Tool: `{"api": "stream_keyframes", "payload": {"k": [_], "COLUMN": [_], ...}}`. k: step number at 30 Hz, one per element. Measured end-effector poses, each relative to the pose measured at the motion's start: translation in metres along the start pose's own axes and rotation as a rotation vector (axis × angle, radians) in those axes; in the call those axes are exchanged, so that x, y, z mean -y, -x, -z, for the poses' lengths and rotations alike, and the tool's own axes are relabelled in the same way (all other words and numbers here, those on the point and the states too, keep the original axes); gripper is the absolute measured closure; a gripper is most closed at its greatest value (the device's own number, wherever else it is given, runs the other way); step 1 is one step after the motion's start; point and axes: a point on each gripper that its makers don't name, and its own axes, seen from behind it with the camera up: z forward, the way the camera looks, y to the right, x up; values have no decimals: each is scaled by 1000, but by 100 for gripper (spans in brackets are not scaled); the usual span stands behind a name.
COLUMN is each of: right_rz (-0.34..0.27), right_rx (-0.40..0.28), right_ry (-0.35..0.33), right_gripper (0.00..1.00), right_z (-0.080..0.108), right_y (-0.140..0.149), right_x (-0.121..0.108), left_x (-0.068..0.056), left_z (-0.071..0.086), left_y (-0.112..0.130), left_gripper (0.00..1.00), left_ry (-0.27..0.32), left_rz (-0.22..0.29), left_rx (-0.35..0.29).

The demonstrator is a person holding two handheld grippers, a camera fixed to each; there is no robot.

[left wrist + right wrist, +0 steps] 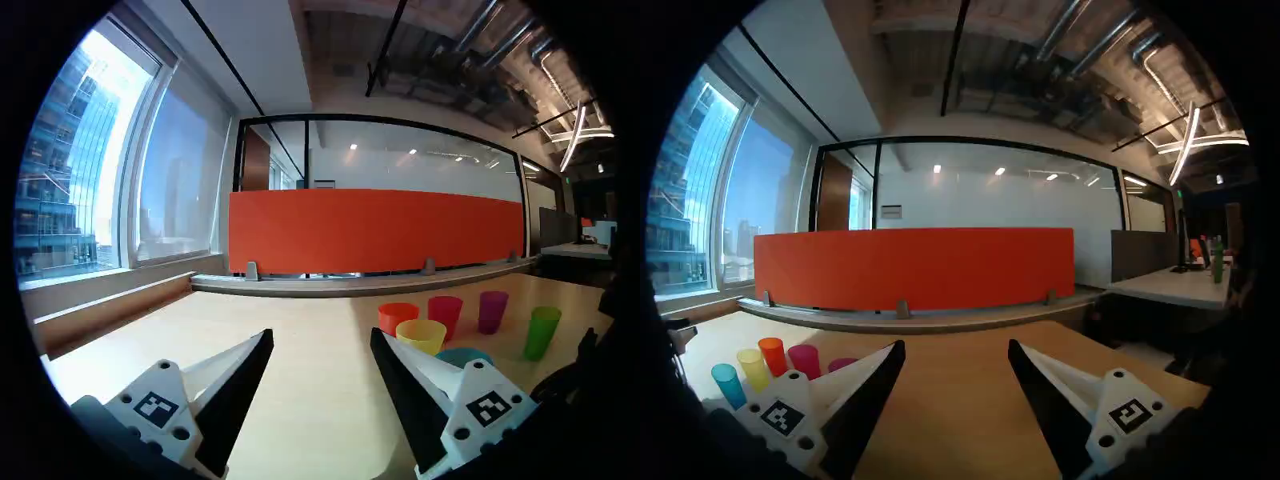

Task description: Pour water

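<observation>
Several plastic cups stand on the wooden table (312,376): orange cup (398,316), yellow cup (422,334), pink cup (445,314), purple cup (492,310), green cup (542,331) and a teal cup (464,357) partly behind my left gripper's right finger. My left gripper (321,340) is open above the table, left of the cups, holding nothing. In the right gripper view the cups sit at the lower left: blue cup (728,385), yellow cup (753,368), orange cup (773,355), pink cup (804,360). My right gripper (955,350) is open and empty, right of them.
An orange partition (372,230) runs along the table's far edge. Large windows (88,184) lie to the left. Another desk (1172,286) with a green bottle (1217,270) stands at the right in the right gripper view.
</observation>
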Motion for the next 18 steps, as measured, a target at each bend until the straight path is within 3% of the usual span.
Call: {"api": "stream_keyframes", "payload": {"k": [18], "right_rz": [-1], "right_rx": [-6], "right_ry": [10], "right_gripper": [1], "right_z": [6], "right_y": [0], "right_x": [-9], "left_x": [0], "left_z": [-2], "left_y": [3], "left_gripper": [10], "left_ry": [3], "left_rz": [-2], "left_rx": [6]}}
